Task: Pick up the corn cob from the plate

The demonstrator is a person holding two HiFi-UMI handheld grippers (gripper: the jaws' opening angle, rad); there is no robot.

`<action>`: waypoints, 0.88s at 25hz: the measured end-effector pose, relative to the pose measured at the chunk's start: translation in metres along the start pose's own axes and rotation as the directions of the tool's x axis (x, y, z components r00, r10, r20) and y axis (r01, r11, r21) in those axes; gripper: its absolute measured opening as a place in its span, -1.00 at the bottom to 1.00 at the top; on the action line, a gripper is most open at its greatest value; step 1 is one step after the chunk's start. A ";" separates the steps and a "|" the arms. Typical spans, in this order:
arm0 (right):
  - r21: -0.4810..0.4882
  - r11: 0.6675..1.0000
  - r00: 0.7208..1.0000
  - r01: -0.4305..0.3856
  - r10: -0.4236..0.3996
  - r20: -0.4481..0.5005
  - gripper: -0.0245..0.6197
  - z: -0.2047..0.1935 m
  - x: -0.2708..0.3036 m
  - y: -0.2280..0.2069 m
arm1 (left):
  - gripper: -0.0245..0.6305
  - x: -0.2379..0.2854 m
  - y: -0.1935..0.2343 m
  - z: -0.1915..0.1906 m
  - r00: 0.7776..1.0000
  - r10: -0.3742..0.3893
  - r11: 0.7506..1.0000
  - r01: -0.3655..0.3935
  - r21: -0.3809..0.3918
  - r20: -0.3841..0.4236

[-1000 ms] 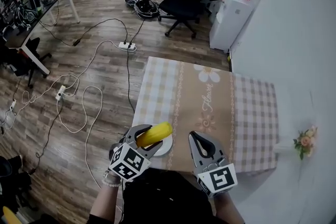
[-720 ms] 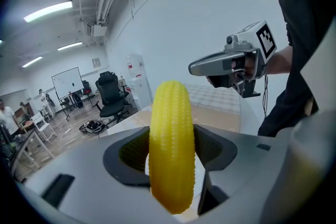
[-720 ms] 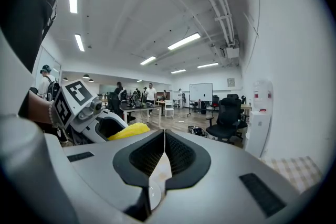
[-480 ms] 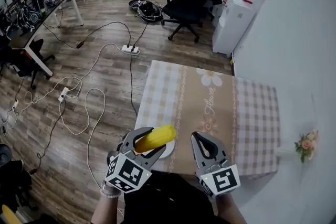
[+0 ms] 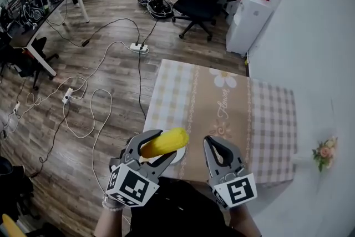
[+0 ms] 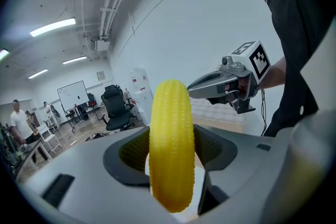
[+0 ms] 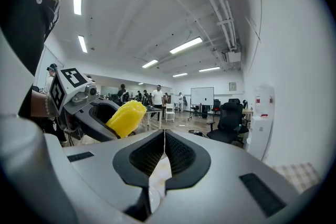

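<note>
The left gripper point(image 5: 161, 147) is clamping the corn cob point(image 6: 170, 144) between its two dark pads, gripping it around the middle so that both yellow ends are sticking out past the jaws. In the head view the cob is hanging crosswise over the near left corner of the checked table point(image 5: 222, 102), with the white plate point(image 5: 177, 156) peeking out from under it. The cob appears to be riding above the plate rather than resting on it, though the steep downward angle is making the gap hard to judge.

The right gripper point(image 7: 164, 147) is taking no part in the hold: its jaws are pressing together on nothing, and it is hovering just beside the left one, pointing the same way over the table edge.

So the pick-up is looking essentially done – the grasp is made and the cob is seemingly off the plate. What is remaining, if anything, is carrying it fully clear and keeping the grip steady, since a smooth rounded cob pinched at one band could be pivoting or slipping if the squeeze is easing
</note>
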State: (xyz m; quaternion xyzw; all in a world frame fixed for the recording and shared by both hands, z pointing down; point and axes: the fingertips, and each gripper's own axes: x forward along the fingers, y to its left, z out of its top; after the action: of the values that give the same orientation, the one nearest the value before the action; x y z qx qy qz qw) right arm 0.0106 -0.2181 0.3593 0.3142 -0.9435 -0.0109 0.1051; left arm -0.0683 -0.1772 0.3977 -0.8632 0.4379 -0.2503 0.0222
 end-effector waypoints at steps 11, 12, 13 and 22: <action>-0.072 0.997 0.998 -0.011 0.006 -0.063 -0.79 -0.004 -0.003 0.009 | -0.12 0.001 -0.004 0.003 1.000 -0.010 1.000 0.010 0.010 0.003; -0.072 0.997 0.998 -0.010 0.005 -0.063 -0.79 -0.004 -0.003 0.009 | -0.12 0.001 -0.004 0.003 1.000 -0.009 1.000 0.009 0.013 0.003; -0.074 0.997 0.998 -0.009 0.004 -0.063 -0.79 -0.004 -0.003 0.009 | -0.12 0.001 -0.005 0.003 1.000 -0.009 1.000 0.009 0.014 0.003; -0.079 0.997 0.998 0.007 -0.012 -0.067 -0.79 -0.005 -0.004 0.010 | -0.12 -0.002 -0.002 0.002 1.000 -0.002 1.000 0.002 0.015 0.004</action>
State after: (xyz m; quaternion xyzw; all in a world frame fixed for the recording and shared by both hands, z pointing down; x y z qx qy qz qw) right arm 0.0090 -0.2070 0.3641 0.3146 -0.9367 -0.0381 0.1489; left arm -0.0665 -0.1747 0.3961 -0.8639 0.4352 -0.2519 0.0294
